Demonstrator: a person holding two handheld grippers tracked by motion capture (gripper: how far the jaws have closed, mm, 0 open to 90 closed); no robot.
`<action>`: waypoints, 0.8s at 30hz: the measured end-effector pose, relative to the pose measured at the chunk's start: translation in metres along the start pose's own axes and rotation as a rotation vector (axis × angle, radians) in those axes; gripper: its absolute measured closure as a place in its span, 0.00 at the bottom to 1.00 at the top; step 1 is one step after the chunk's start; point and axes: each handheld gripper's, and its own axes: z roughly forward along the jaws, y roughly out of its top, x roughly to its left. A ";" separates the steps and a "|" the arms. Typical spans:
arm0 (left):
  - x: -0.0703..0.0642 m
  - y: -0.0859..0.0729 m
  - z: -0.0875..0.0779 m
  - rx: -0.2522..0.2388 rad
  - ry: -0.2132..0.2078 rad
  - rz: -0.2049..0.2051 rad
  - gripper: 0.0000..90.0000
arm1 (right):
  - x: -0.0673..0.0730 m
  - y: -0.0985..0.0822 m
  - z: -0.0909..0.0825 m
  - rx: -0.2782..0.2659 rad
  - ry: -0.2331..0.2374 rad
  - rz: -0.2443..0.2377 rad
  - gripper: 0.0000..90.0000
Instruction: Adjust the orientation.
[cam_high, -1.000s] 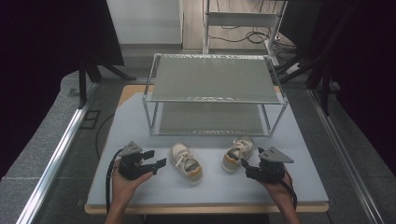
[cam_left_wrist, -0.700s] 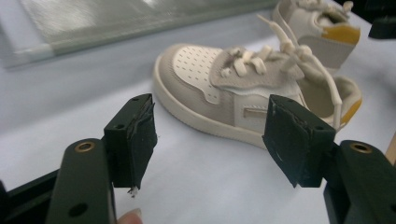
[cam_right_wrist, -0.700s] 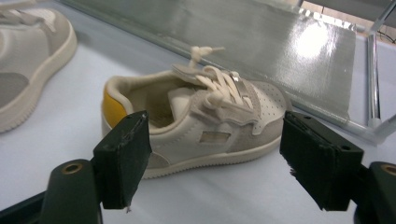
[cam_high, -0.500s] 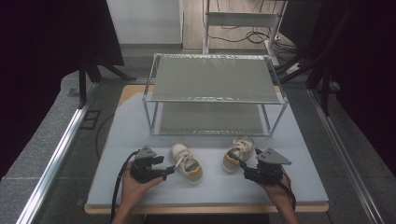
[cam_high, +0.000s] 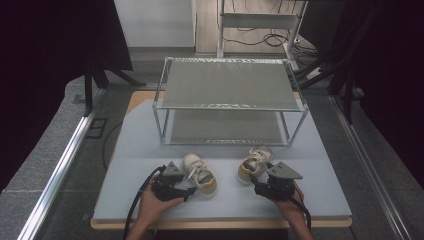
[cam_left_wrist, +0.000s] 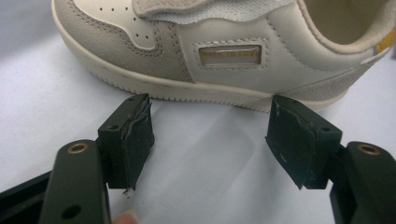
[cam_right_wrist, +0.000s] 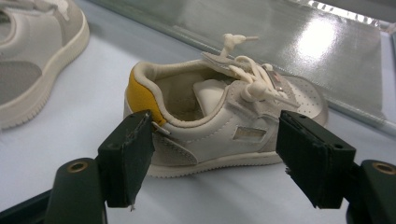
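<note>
Roughly, by size, places given from the rack:
Table (cam_high: 330, 200): pale grey top, carrying the rack and both shoes.
Rack (cam_high: 230, 90): two-shelf metal frame, standing at the far middle of the table.
Left shoe (cam_high: 200, 175): just in front of the rack, toward its left end; cream and grey, on its sole, yellow at the heel. Seen side-on in the left gripper view (cam_left_wrist: 210, 51), with a small label window on the flank.
Right shoe (cam_high: 254, 164): just in front of the rack, toward its right end, well apart from the left shoe; on its sole, yellow heel toward the right gripper (cam_right_wrist: 205, 121), laces knotted on top.
Left gripper (cam_high: 172, 185): nearer side of the left shoe from the rack, held in a hand (cam_high: 155, 202); jaws wide, just been opening, nothing between the pads (cam_left_wrist: 133, 140), tips just short of the sole.
Right gripper (cam_high: 272, 182): nearer side of the right shoe from the rack; jaws wide, just been closing a little, flanking the shoe's heel and toe ends; contact with the pads (cam_right_wrist: 128, 154) not evident.
</note>
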 end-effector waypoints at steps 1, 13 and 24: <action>0.000 0.000 0.000 0.000 0.000 0.000 0.34 | 0.000 -0.001 0.000 -0.002 0.005 0.018 0.31; -0.003 -0.001 0.001 -0.003 0.002 0.011 0.33 | -0.001 -0.008 0.004 -0.034 0.044 0.143 0.34; 0.000 0.000 -0.002 -0.011 -0.002 0.003 0.33 | 0.014 0.005 -0.001 -0.076 0.085 0.012 0.52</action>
